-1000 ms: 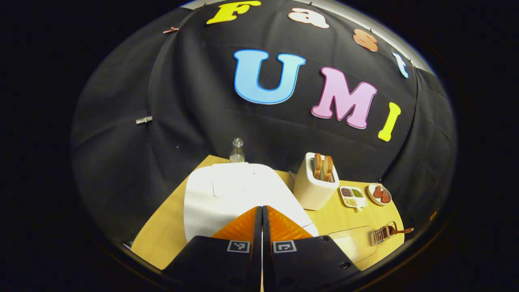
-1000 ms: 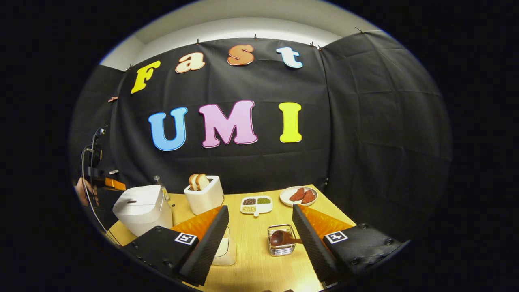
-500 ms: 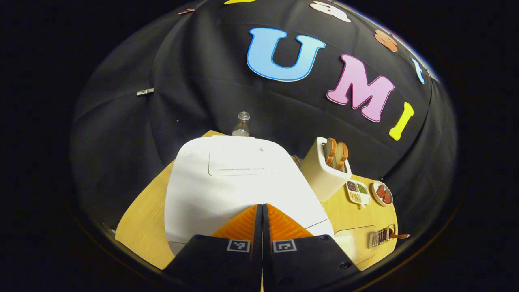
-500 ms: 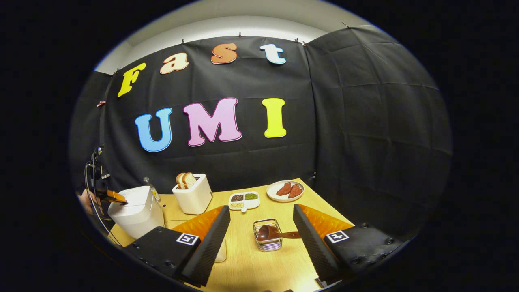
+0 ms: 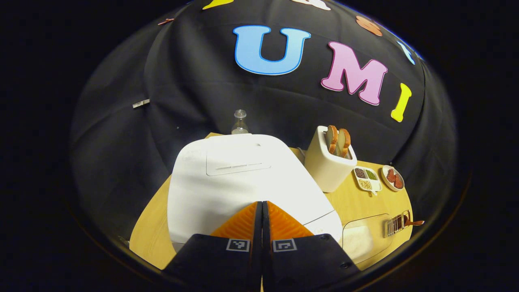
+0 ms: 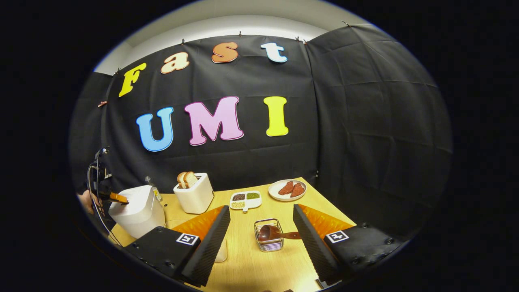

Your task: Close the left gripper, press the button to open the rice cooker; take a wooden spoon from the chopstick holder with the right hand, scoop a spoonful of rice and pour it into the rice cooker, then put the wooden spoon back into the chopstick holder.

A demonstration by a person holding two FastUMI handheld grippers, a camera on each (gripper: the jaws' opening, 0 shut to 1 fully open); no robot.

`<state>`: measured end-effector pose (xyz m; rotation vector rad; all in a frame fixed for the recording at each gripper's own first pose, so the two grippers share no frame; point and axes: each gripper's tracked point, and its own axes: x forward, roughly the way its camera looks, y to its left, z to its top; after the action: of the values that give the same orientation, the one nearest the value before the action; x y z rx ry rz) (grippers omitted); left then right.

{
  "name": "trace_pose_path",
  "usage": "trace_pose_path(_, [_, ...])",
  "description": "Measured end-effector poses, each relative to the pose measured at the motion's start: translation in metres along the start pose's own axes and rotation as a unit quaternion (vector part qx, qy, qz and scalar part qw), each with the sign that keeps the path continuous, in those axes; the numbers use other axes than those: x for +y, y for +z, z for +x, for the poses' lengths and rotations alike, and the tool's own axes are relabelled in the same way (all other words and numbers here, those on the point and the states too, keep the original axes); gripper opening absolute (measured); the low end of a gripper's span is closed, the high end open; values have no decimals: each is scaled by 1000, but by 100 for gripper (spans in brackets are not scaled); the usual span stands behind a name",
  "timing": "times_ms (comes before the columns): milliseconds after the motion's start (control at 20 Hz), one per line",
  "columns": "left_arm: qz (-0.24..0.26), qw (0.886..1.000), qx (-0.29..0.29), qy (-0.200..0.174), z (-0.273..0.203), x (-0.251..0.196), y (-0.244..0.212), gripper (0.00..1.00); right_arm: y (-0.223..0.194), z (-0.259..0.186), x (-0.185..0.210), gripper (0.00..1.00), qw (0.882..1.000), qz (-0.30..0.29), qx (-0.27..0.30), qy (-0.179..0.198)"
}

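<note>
The white rice cooker (image 5: 239, 178) stands with its lid down. My left gripper (image 5: 261, 203) is shut with nothing between its fingers, and its tips rest close over the front of the lid. In the right gripper view the left gripper (image 6: 116, 197) sits at the top front edge of the rice cooker (image 6: 136, 209), held by a hand (image 6: 86, 200). The wire chopstick holder (image 6: 268, 236) holds the wooden spoon (image 6: 275, 233), whose handle points right. My right gripper (image 6: 260, 208) is open, above and in front of the holder. A clear rice container (image 5: 363, 239) lies between cooker and holder.
A toaster with bread (image 5: 330, 162) stands right of the cooker, with a bottle (image 5: 239, 121) behind the cooker. A divided dish of beans (image 6: 244, 199) and a plate of red food (image 6: 288, 189) sit at the back. The table's right edge (image 6: 332, 211) runs beside my right finger.
My shut left gripper came down close to the cooker lid, then shifted slightly. My right gripper swung a little right, so the holder now sits between its fingers.
</note>
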<state>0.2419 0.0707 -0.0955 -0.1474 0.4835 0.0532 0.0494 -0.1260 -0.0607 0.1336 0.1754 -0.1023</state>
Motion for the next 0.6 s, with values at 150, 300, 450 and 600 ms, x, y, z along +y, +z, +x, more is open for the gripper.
trace_pose_path(150, [38,999,-22,18,-11,-1,15,7,-4,3,0,98,1000,1,5,5])
trace_pose_path(300, [75,990,-111,49,-40,-6,65,7,-4,6,0,97,1000,6,9,9])
trace_pose_path(450, [96,977,-180,58,-77,-21,106,6,-6,12,1,98,1000,11,14,15])
trace_pose_path(600, [109,970,-214,44,-109,-47,118,6,-6,19,1,98,999,19,17,22])
